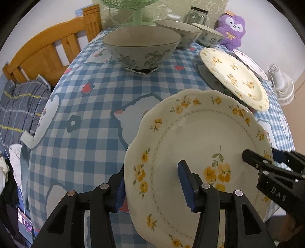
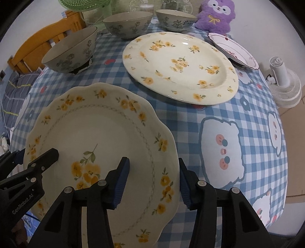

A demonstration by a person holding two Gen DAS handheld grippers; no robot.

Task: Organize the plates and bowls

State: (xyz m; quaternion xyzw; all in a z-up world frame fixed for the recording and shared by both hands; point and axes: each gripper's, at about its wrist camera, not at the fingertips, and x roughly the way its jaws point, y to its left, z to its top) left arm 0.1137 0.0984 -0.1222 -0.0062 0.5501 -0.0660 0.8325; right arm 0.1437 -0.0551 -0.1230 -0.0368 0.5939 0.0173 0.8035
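Blue-and-white checked tablecloth (image 2: 219, 106) with cartoon animals and little red strawberries covers the whole table, and a wooden bed headboard (image 1: 47, 53) stands just behind its far corner. Nearest the edge sits a cream scalloped plate with yellow flowers and a grey chain ring (image 2: 106, 145). Both tools are on it at once. The left gripper (image 1: 152, 183) straddles the plate's left rim, one blue ribbed pad over the plate's face and the other outside and below the edge, so the rim is pinched between them. The right gripper (image 2: 152, 183) does the same on the opposite rim, one pad on the plate's upper face, the other beyond the edge, clamped on it.

Further back lies a larger cream oval platter scattered with yellow blossoms (image 2: 181, 64), apart from the held plate. Beyond that platter's right end rests a small white plate with a dark scalloped outline (image 2: 234, 49). Three grey bowls painted with dark flowers are ranged along the back: one near the headboard (image 2: 72, 53), one in the middle (image 2: 127, 24), one toward the right (image 2: 175, 20). A purple plush toy (image 2: 215, 15) sits at the far corner, a pale green pedestal stand (image 1: 137, 13) beside the bowls, and a white fan (image 2: 284, 84) off the table's right side.
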